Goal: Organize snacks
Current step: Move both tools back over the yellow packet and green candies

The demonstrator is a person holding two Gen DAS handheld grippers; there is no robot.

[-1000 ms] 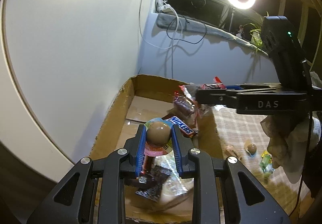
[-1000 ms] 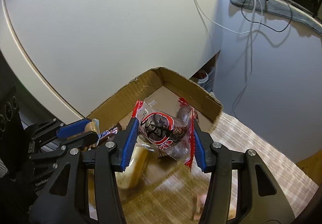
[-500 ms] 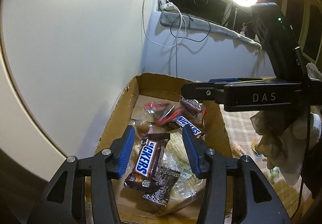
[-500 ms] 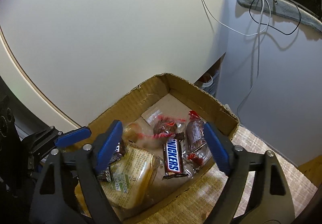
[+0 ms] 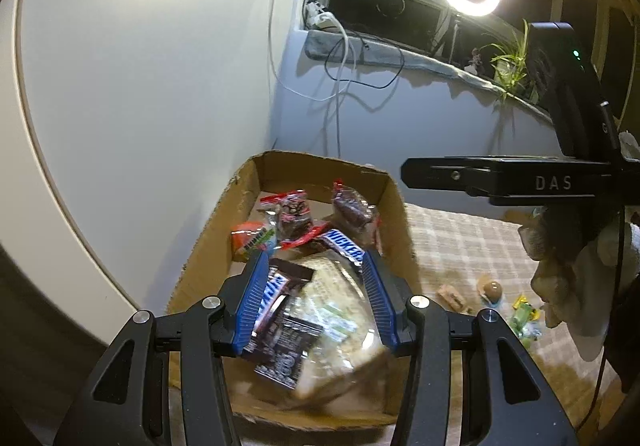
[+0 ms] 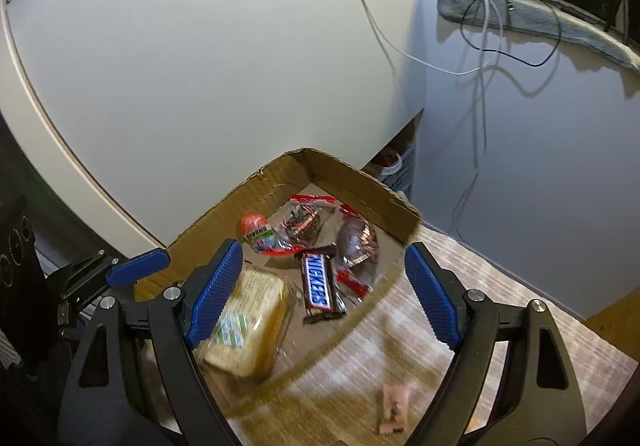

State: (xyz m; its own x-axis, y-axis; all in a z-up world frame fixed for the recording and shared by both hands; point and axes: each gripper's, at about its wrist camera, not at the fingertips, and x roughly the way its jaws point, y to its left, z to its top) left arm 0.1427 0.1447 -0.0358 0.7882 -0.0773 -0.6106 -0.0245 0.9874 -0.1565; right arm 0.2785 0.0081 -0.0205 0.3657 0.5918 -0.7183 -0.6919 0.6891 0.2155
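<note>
A cardboard box holds several snacks. Among them are a wrapped bread pack, a Snickers bar, two red-edged clear packets and a round orange-topped snack. My left gripper hangs open above the box's near end, nothing between its pads; a second Snickers bar and the bread pack lie below it. My right gripper stands wide open and empty over the box's near rim. In the left wrist view its black body crosses at the right.
The box stands on a checked cloth against a white wall. Loose snacks lie on the cloth to the right: a brown ball, a pink piece and a green sweet. Cables hang down the wall behind.
The left gripper let go of the round brown snack and the right let go of the red-edged packet; both now lie in the box. Both jaws opened and the right drew back.
</note>
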